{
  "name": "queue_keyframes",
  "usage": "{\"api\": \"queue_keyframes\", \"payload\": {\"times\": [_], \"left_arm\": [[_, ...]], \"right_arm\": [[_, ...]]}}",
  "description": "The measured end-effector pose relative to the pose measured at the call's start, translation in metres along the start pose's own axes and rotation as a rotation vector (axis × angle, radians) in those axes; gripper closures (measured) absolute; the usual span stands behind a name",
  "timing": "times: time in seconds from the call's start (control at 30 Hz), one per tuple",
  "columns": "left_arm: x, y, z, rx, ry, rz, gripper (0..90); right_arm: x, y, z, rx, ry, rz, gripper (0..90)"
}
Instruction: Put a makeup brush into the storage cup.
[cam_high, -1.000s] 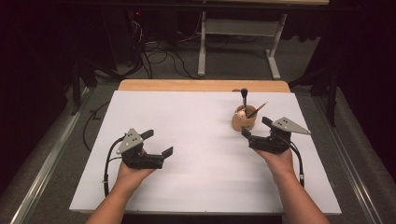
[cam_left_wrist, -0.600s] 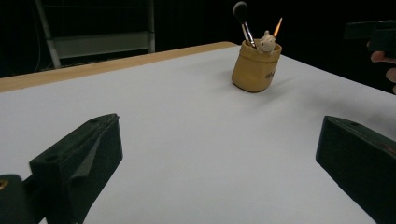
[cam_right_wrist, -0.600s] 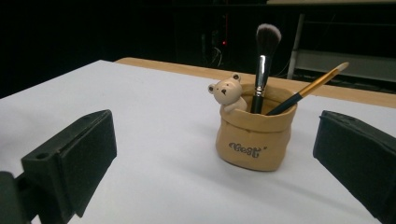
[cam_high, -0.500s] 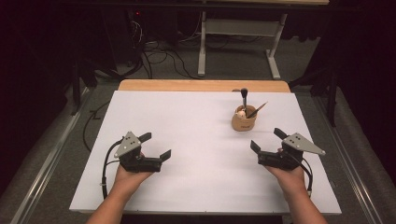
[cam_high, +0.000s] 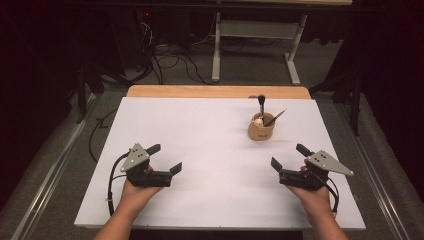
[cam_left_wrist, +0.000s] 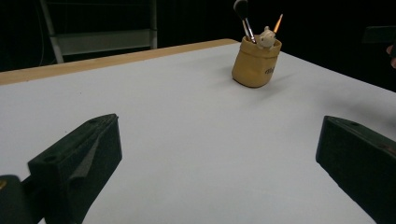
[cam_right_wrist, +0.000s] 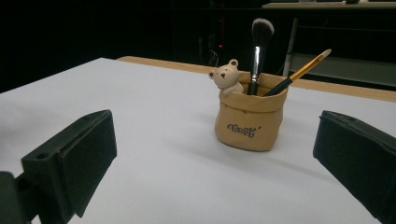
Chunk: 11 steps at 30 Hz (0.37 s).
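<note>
A tan sack-shaped holder (cam_high: 261, 132) stands at the right rear of the white tabletop (cam_high: 200, 130). It carries a small bear figure (cam_right_wrist: 226, 77), a fluffy makeup brush (cam_right_wrist: 258, 51) and a thin orange-tipped brush (cam_right_wrist: 299, 72). My left gripper (cam_high: 165, 158) hovers open and empty over the near left of the table. My right gripper (cam_high: 289, 156) is open and empty at the near right, a short way in front of the holder. The left gripper view shows the holder (cam_left_wrist: 256, 63) far off beyond its wide-apart jaws. In the right gripper view the holder (cam_right_wrist: 250, 123) sits between and beyond the jaws.
A bare wooden strip (cam_high: 215, 91) runs along the table's far edge. Behind it, on the floor, stand a white metal frame (cam_high: 250, 30) and loose cables (cam_high: 165, 55). Metal rails (cam_high: 55, 165) flank the table on both sides.
My right gripper has drawn back from beside the holder toward the near right edge. The left gripper has shifted slightly nearer. Both stay open.
</note>
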<state>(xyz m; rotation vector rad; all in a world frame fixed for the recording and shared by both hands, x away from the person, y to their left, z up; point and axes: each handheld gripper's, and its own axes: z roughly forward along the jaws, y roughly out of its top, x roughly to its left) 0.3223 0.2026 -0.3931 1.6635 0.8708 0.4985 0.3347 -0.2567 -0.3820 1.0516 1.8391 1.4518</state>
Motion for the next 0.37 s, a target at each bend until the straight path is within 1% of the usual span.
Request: {"api": "queue_keyframes", "payload": {"times": [0.13,0.17,0.2,0.37], "left_arm": [[0.0011,0.0001,-0.0008,-0.004,0.002,-0.004,1.1],[0.001,0.0001,-0.0008,-0.004,0.001,-0.003,1.1],[0.0009,0.0001,-0.0007,-0.004,0.001,-0.002,1.1],[0.0022,0.0011,-0.0012,-0.005,0.011,0.003,0.2]], "right_arm": [[0.0005,0.0006,-0.0004,-0.011,0.0,-0.004,1.3],[0.0008,0.0007,-0.0009,-0.014,0.0,0.002,1.3],[0.0004,0.0009,-0.0012,-0.019,-0.001,-0.006,1.3],[-0.0013,0.0004,-0.0009,-0.015,-0.002,-0.001,1.3]]}}
